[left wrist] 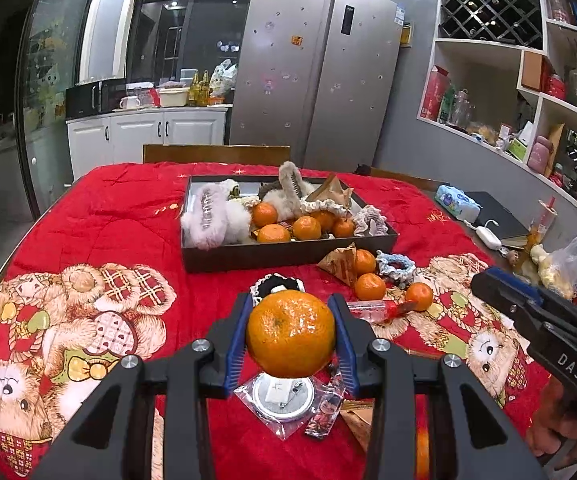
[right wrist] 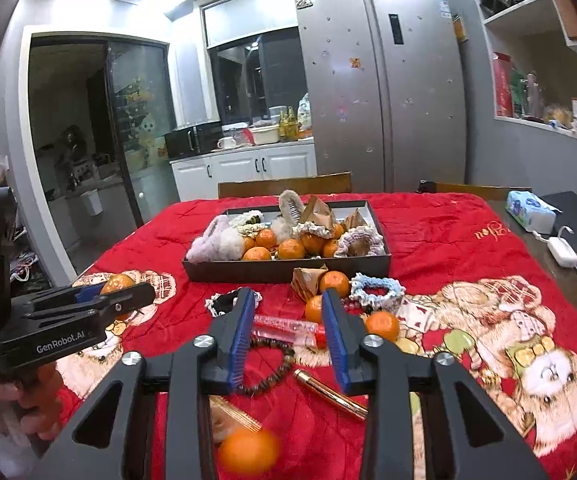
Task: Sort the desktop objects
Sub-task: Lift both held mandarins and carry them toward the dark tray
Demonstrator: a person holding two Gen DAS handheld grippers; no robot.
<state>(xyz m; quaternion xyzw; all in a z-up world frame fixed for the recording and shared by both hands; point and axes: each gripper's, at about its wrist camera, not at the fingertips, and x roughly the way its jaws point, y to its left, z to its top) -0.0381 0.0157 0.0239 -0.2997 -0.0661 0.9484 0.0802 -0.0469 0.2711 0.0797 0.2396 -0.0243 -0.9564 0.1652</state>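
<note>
Left gripper [left wrist: 291, 332] holds a tangerine [left wrist: 291, 333] between its blue pads, lifted above the red blanket [left wrist: 128, 216]. Right gripper [right wrist: 288, 336] hangs over the blanket with nothing between its fingers, which stand narrowly apart; a bead bracelet [right wrist: 272, 364] and a clear tube [right wrist: 284, 326] lie beneath it. A blurred tangerine [right wrist: 248, 450] sits low, near the right gripper's base. Dark tray [left wrist: 288, 250] farther back holds tangerines, furry hair clips and scrunchies. More tangerines lie just before the tray.
</note>
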